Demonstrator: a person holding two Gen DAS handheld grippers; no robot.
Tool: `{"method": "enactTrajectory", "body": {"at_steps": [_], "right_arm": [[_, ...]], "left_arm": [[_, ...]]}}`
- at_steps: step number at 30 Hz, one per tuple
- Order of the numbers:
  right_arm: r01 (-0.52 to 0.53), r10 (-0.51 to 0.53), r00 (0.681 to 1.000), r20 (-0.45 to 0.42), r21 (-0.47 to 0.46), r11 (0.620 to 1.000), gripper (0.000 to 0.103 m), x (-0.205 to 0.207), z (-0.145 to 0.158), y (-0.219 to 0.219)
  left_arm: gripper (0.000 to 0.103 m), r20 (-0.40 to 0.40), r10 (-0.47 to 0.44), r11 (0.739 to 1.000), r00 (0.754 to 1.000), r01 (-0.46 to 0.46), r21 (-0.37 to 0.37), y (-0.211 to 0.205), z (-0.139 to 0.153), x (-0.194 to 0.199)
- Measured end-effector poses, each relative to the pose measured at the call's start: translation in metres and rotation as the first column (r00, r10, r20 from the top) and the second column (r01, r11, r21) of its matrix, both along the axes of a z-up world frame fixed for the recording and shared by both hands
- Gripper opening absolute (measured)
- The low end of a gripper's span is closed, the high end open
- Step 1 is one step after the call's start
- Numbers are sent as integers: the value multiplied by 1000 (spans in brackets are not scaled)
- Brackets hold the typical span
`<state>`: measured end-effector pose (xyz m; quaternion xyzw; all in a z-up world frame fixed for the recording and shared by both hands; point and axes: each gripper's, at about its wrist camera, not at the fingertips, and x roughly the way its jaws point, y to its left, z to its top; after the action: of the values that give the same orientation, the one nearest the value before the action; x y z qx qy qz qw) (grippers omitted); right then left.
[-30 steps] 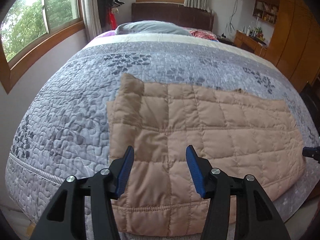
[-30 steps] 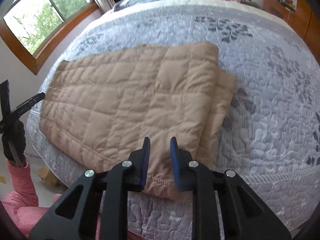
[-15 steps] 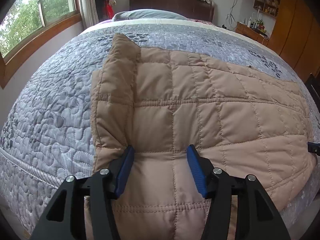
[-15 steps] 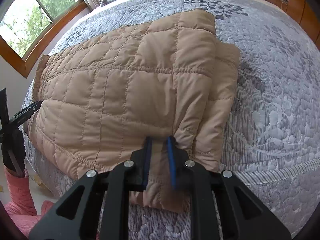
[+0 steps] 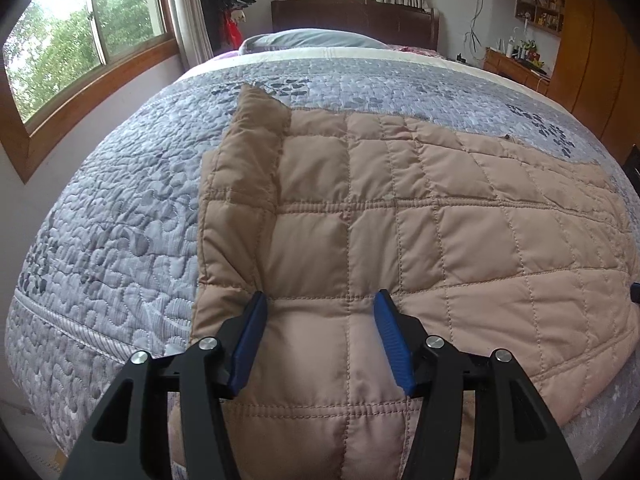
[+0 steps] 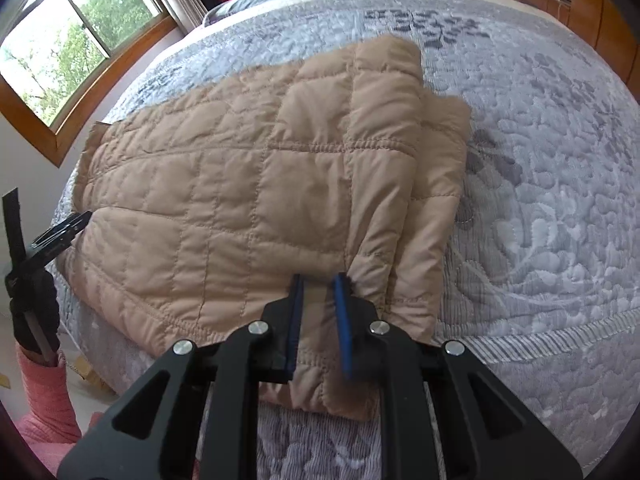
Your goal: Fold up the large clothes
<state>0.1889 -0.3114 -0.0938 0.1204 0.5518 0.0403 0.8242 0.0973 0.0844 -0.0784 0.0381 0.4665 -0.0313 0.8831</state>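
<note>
A wide bed [image 5: 120,208] with a grey-and-white flowered quilt fills both views. A wooden-framed window [image 5: 80,48] runs along its left side and a dark headboard [image 5: 352,12] closes the far end, with a grey pillow [image 5: 308,38] just in front of it.

The tan quilted jacket [image 5: 420,220] lies flat across the near part of the bed, its lower hem hanging over the bed's front edge. At each end a narrow strip is folded in on top of the body. In the right wrist view, that fold [image 6: 384,128] sits over a second layer that sticks out beside it.

The left claw [image 5: 321,295] is down at the jacket near the left fold. It is released, and the blue pads stand well apart with smooth fabric showing between them. The right claw [image 6: 318,278] is at the jacket beside the right fold, with its right pad against a crease. Its pads are only narrowly apart, with fabric showing in the gap. I cannot tell whether they pinch it.

At the left edge of the right wrist view, a black-gloved hand [image 6: 32,308] in a pink sleeve [image 6: 44,392] holds the left claw.
</note>
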Motion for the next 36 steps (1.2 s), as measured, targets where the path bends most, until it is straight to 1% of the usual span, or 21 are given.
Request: {"method": "enactTrajectory", "body": {"at_steps": [1, 3, 6, 9, 11, 13, 17, 19, 23, 25, 26, 27, 28, 29, 31, 32, 33, 34, 35, 36], "right_arm": [[-6, 6, 1000, 5, -1, 1000, 19, -2, 4, 1], [-18, 18, 1000, 16, -8, 1000, 20, -9, 14, 1], [-28, 28, 1000, 7, -3, 1000, 19, -14, 17, 0], [-29, 29, 1000, -10, -4, 1000, 14, -18, 12, -2], [-27, 27, 999, -22, 6, 1000, 14, -17, 6, -4], [-19, 20, 999, -41, 24, 1000, 11, -15, -4, -7], [-14, 16, 998, -52, 39, 999, 10, -10, -16, -9], [-15, 17, 999, -48, 35, 999, 10, -11, -17, -8], [-16, 18, 999, -43, 29, 999, 10, -12, -17, -6], [-12, 14, 999, -44, 37, 999, 10, -11, -17, -7], [-11, 13, 999, -44, 39, 999, 10, -11, -18, -7], [-11, 13, 999, -43, 39, 999, 10, -12, -18, -7], [-11, 13, 999, -42, 39, 999, 10, -12, -18, -7], [-11, 13, 999, -40, 40, 999, 10, -12, -18, -6], [-10, 12, 999, -39, 44, 999, 10, -13, -18, -7], [-10, 12, 999, -39, 49, 999, 10, -13, -18, -8], [-9, 11, 999, -40, 55, 998, 10, -13, -18, -9], [-8, 11, 999, -42, 59, 998, 10, -13, -18, -10], [-9, 11, 999, -44, 64, 998, 10, -12, -18, -10], [-10, 13, 999, -45, 65, 998, 10, -12, -17, -12]], "left_arm": [[56, 5, 2, 1000, 1000, -2, 7, -1, 1, -2], [56, 19, 8, 1000, 1000, -8, 30, -3, 6, -8], [57, 35, 2, 999, 999, -4, 44, -7, 14, -17], [57, 48, -7, 999, 999, 5, 37, -9, 22, -27], [57, 58, -8, 999, 998, 6, 34, -10, 27, -33], [58, 66, -7, 1000, 998, 5, 31, -10, 33, -38], [61, 65, -3, 1000, 998, 2, 23, -7, 38, -47], [62, 59, 11, 1000, 998, -13, 23, -2, 37, -53], [66, 20, 62, 998, 998, -62, -6, 14, 32, -63], [67, -12, 94, 995, 995, -94, -35, 23, 27, -69], [70, -29, 112, 992, 993, -114, -56, 29, 24, -73], [72, -57, 138, 985, 989, -143, -93, 37, 20, -76], [72, -78, 157, 978, 985, -166, -129, 44, 16, -79], [72, -110, 180, 962, 977, -198, -186, 53, 9, -83], [72, -149, 201, 919, 968, -239, -313, 71, -2, -88], [72, -167, 211, 888, 963, -260, -380, 80, -8, -89], [72, -181, 220, 848, 959, -280, -451, 88, -14, -89], [72, -191, 222, 815, 956, -289, -502, 93, -18, -87], [72, -200, 228, 772, 953, -302, -559, 99, -22, -85], [72, -198, 239, 736, 951, -310, -601, 104, -23, -83]]}}
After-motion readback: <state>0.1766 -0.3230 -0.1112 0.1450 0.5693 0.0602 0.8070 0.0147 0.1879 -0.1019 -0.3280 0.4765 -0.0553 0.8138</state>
